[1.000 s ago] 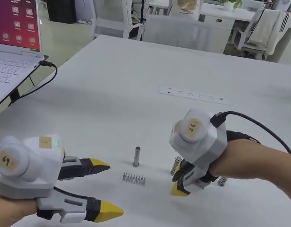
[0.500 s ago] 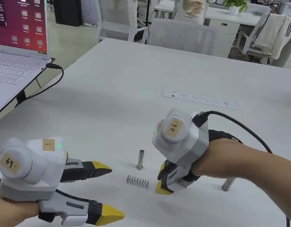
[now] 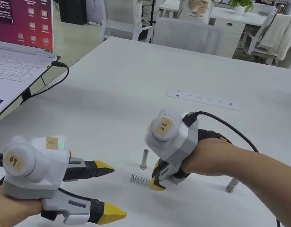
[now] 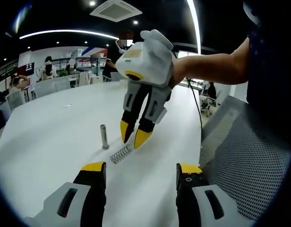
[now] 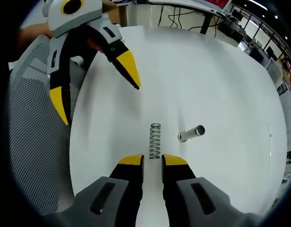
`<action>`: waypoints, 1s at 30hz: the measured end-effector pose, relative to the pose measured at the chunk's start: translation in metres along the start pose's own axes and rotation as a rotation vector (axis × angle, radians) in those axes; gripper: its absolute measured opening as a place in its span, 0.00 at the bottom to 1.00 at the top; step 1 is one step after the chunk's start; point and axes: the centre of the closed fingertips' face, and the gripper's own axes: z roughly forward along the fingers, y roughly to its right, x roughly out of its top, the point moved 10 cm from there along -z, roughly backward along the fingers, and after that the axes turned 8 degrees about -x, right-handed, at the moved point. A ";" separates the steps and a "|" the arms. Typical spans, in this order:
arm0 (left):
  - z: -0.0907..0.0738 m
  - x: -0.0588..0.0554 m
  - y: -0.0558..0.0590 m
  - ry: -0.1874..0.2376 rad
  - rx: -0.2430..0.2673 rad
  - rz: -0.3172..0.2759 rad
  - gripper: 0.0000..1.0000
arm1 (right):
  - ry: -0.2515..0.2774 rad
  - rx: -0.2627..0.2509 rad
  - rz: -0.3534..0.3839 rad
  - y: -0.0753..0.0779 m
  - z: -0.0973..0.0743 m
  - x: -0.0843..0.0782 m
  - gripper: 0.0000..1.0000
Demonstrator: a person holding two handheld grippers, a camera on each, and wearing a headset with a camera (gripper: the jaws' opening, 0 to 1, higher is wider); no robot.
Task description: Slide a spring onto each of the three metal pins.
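Note:
A loose spring [image 3: 138, 180] lies flat on the white table, just in front of an upright bare metal pin [image 3: 144, 159]. My right gripper [image 3: 155, 182] hangs tips-down at the spring's right end, jaws a narrow gap apart, nothing between them. In the right gripper view the spring [image 5: 155, 140] lies just ahead of that gripper [image 5: 153, 160], with the pin [image 5: 192, 133] to its right. My left gripper [image 3: 111, 190] is open wide and holds nothing, low at the left. From the left gripper [image 4: 141, 168] I see the spring [image 4: 121, 153], the pin [image 4: 104, 137] and the right gripper [image 4: 135, 135].
An upright spring [image 3: 232, 184] stands at the right, beside my forearm. A white power strip [image 3: 204, 100] lies farther back. A laptop [image 3: 18, 47] with its cable [image 3: 51, 84] sits at the left edge. Chairs and desks stand beyond the table.
My right gripper has moved left, away from the upright springs, and come down at the end of the loose spring. The left gripper has stayed put and open.

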 end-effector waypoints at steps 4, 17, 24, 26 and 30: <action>-0.001 -0.001 0.000 0.001 0.003 -0.002 0.55 | -0.020 0.001 -0.006 0.001 0.007 0.000 0.13; -0.003 -0.003 -0.001 0.005 0.008 -0.010 0.54 | -0.041 0.006 -0.037 -0.001 0.015 0.001 0.11; -0.004 -0.003 -0.001 0.007 0.009 -0.012 0.54 | -0.046 0.012 -0.015 0.001 0.016 0.003 0.10; -0.004 -0.003 -0.001 0.007 0.010 -0.013 0.54 | -0.048 0.020 0.005 0.002 0.016 0.003 0.10; -0.004 -0.003 0.000 0.006 0.009 -0.013 0.54 | -0.050 0.021 0.013 0.001 0.016 0.002 0.09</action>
